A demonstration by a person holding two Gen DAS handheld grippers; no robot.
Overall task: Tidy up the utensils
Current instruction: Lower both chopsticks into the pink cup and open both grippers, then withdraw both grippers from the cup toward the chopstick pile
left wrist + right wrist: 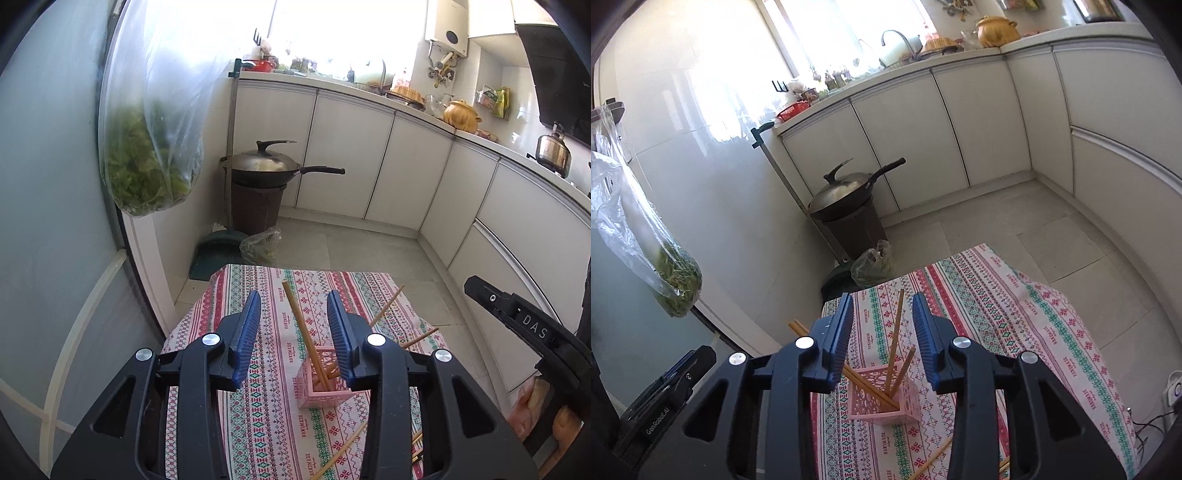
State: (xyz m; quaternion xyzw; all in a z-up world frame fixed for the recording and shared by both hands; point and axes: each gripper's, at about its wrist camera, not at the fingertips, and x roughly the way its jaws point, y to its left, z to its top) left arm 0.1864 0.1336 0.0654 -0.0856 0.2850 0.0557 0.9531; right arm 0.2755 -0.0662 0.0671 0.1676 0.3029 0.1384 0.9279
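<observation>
Both fingers point(882, 314) open above chopstick holder point(882, 402).

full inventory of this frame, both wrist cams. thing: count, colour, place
holder: 1, pink lattice, on the tablecloth.
chopsticks in holder: about four, wooden, leaning out.
loose chopsticks: at least two, wooden, near edge of cloth.
tablecloth: 1, red-green pattern, over the table.
wok: 1, dark, lidded, on a brown bin.
hanging bag: 1, clear, greens inside, far left.
clay pot: 1, yellow-brown, on counter.
kettle: 1, steel, on stove.
left gripper: black, blue pads, open above holder.
right gripper: same, open, nothing held.
</observation>
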